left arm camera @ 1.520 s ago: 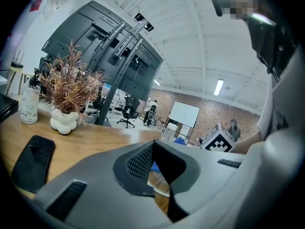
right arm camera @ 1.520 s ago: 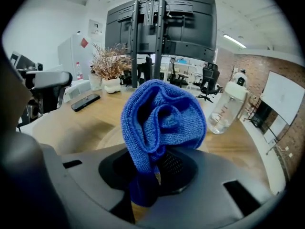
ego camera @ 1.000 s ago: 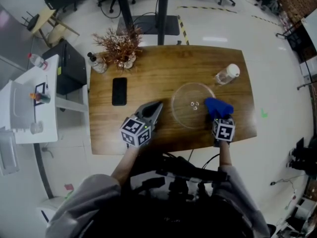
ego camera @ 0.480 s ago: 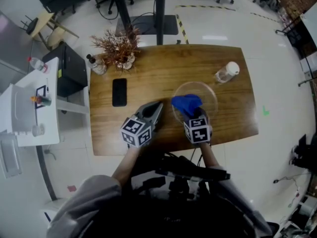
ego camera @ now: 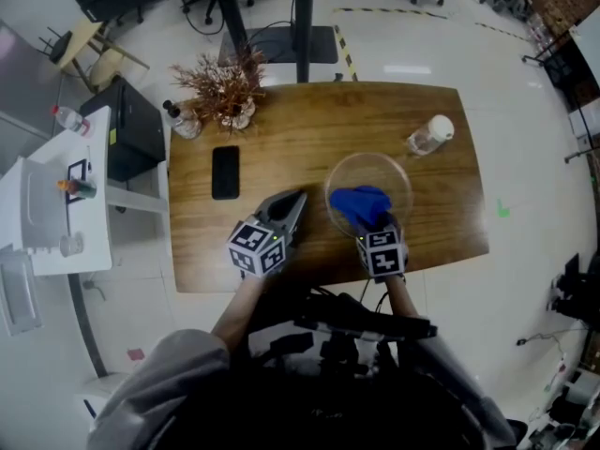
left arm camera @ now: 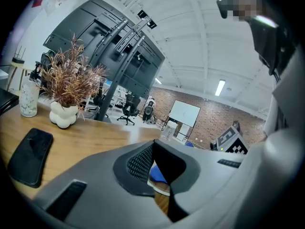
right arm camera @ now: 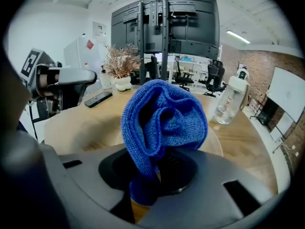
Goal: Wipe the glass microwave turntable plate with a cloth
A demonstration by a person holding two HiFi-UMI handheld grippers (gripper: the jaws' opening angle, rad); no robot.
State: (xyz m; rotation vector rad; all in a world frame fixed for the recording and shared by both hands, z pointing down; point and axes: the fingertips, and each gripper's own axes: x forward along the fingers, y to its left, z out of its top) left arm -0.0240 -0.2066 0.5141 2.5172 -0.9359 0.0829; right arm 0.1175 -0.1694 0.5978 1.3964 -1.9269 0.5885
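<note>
Wiping stage: under way, by my judgement. The blue cloth (ego camera: pixel 359 204) sits bunched on the near half of the glass turntable plate (ego camera: pixel 380 167).
Right gripper: the right gripper (ego camera: pixel 371 225) has its jaws clamped on the lower tail of the cloth. In the right gripper view the rest of the cloth (right arm camera: pixel 162 116) balloons forward over the glass (right arm camera: pixel 81 123).
Left gripper: the left gripper (ego camera: pixel 296 201) has its jaws drawn together with nothing between them. It lies low over the wooden table (ego camera: pixel 281 139), just left of the plate, with its tip aimed at the rim and apparently not touching it.
Plate position: flat on the table, right of centre. A water bottle (ego camera: pixel 429 139) stands just beyond its far right rim, and a smartphone (ego camera: pixel 225 172) lies well off to the left.
Done so far: the cloth is gripped and brought onto the glass. Which parts are already clean I cannot tell, since no smears or wet tracks show.
Left to do: probably the far half and the outer rim, which lie bare beyond the cloth.
Risk: nothing steadies the plate, so a firm stroke may slide it across the wood.
</note>
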